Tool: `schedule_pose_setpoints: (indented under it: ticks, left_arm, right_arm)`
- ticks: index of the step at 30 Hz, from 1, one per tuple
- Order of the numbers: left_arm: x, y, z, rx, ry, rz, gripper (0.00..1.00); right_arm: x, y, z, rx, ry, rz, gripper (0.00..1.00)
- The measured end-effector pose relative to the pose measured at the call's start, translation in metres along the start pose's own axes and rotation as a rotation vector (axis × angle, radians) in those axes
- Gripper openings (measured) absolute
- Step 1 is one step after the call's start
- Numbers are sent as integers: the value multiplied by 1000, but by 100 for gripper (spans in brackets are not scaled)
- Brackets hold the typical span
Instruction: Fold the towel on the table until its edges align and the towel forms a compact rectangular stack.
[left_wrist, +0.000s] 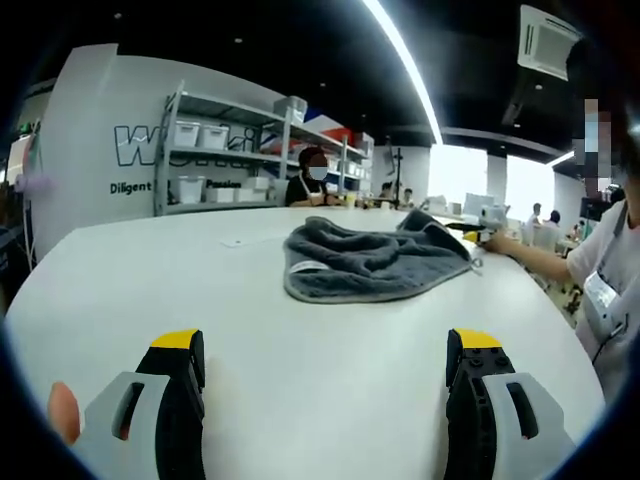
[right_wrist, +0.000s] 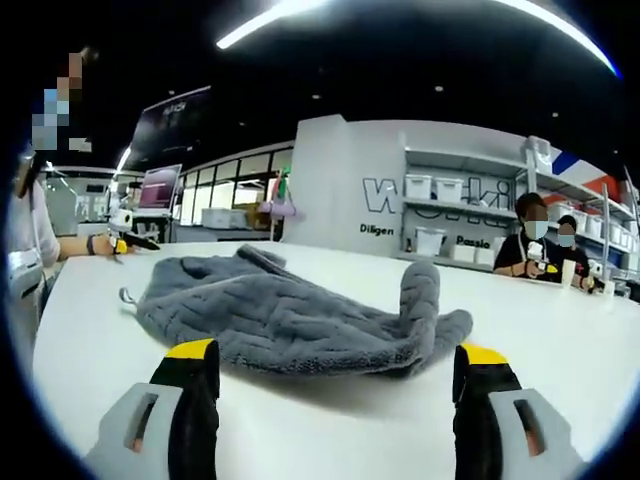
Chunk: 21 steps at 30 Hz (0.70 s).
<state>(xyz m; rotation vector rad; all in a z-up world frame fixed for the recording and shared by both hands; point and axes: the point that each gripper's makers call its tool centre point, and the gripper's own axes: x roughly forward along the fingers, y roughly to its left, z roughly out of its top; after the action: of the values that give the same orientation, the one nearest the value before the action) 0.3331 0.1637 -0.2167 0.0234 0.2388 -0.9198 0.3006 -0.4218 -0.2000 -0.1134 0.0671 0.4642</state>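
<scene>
The crumpled grey terry towel (right_wrist: 290, 320) lay on the white round surface (left_wrist: 200, 290), its underside folds hidden. Left tool (left_wrist: 325, 365) and right tool (right_wrist: 335, 375) were spread wide, gripping nothing, their bases cut off.

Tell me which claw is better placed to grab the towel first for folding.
Probably the right claw: the grey towel lies crumpled just beyond its open jaws. The left claw, also open, has a wide stretch of bare white table between it and the towel.
</scene>
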Motion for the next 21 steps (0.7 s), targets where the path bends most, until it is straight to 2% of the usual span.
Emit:
schedule_pose_setpoints:
  ticks: [12,21]
  left_arm:
    - [3,0,0,-2,-2,14,99]
    - [3,6,3,-15,-11,28,99]
  right_arm:
    - [0,-2,0,0,-4,-2,99]
    - [3,-2,1,-6,0,2,99]
